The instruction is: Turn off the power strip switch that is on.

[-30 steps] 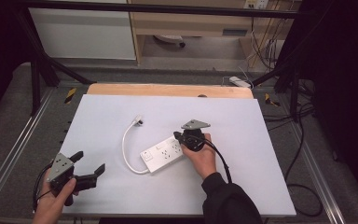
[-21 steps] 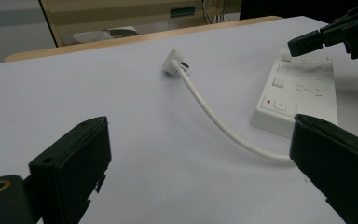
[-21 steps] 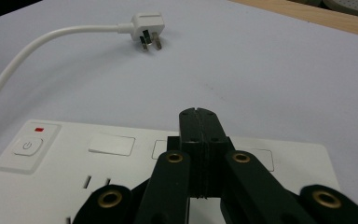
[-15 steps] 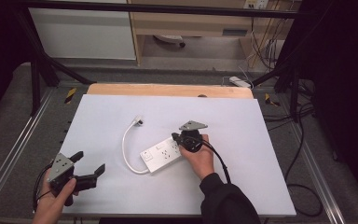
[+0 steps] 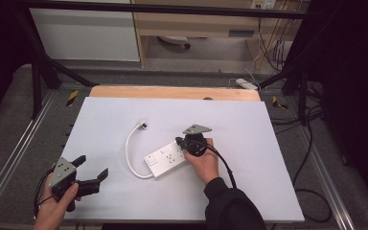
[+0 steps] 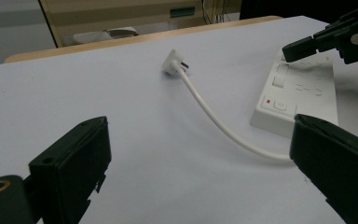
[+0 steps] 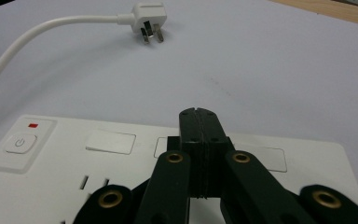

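A white power strip (image 5: 167,160) lies mid-table, and its white cable curves left and back to a plug (image 5: 143,125) lying on the mat. My right gripper (image 5: 178,141) is shut with nothing between its jaws. Its tips (image 7: 199,114) hang over the top face of the power strip (image 7: 74,158), near the flat socket covers; whether they touch it I cannot tell. The plug (image 7: 148,21) lies farther off, prongs showing. My left gripper (image 5: 92,166) stands open near the table's front left corner. Looking along the left gripper (image 6: 200,133), I see the cable, the plug (image 6: 172,63) and the strip (image 6: 303,88) beyond it.
A white mat (image 5: 268,167) covers the table, with a wooden strip (image 5: 124,92) along its far edge. Metal rails (image 5: 9,158) run down both sides. Cables and a second white power strip (image 5: 247,84) lie on the floor at the back right.
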`<action>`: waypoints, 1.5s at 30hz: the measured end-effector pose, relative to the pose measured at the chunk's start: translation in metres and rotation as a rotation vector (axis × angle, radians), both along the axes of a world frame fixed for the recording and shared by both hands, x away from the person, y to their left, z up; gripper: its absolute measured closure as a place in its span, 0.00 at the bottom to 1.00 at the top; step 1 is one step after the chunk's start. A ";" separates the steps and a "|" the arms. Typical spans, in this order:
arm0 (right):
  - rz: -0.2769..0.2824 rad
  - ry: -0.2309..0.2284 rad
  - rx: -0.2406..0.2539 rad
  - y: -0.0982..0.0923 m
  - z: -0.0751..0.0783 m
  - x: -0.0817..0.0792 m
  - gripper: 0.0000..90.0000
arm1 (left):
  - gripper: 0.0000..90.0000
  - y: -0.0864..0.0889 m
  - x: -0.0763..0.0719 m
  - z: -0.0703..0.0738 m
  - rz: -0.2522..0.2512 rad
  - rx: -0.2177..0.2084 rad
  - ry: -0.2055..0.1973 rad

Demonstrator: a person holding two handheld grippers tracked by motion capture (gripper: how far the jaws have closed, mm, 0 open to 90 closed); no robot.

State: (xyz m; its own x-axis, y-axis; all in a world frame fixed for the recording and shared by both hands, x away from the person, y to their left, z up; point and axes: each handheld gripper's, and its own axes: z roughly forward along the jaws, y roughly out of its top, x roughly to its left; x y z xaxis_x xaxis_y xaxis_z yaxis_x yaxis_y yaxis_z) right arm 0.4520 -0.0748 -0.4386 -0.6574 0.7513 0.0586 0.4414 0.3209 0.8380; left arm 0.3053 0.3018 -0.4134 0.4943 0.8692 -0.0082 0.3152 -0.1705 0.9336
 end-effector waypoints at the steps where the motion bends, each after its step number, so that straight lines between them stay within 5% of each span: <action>1: -0.001 0.002 0.001 0.000 0.000 0.000 1.00 | 0.06 0.000 0.000 0.000 0.000 0.000 0.000; 45: -0.017 -0.014 -0.004 0.001 -0.009 0.004 1.00 | 0.06 -0.001 0.000 -0.001 -0.006 0.007 0.007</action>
State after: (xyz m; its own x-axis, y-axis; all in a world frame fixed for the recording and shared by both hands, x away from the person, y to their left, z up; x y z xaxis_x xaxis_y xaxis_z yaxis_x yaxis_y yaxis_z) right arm 0.4558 -0.0739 -0.4476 -0.6452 0.7625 0.0469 0.4354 0.3166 0.8427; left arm 0.3053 0.3004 -0.4141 0.4997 0.8662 -0.0051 0.3203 -0.1793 0.9302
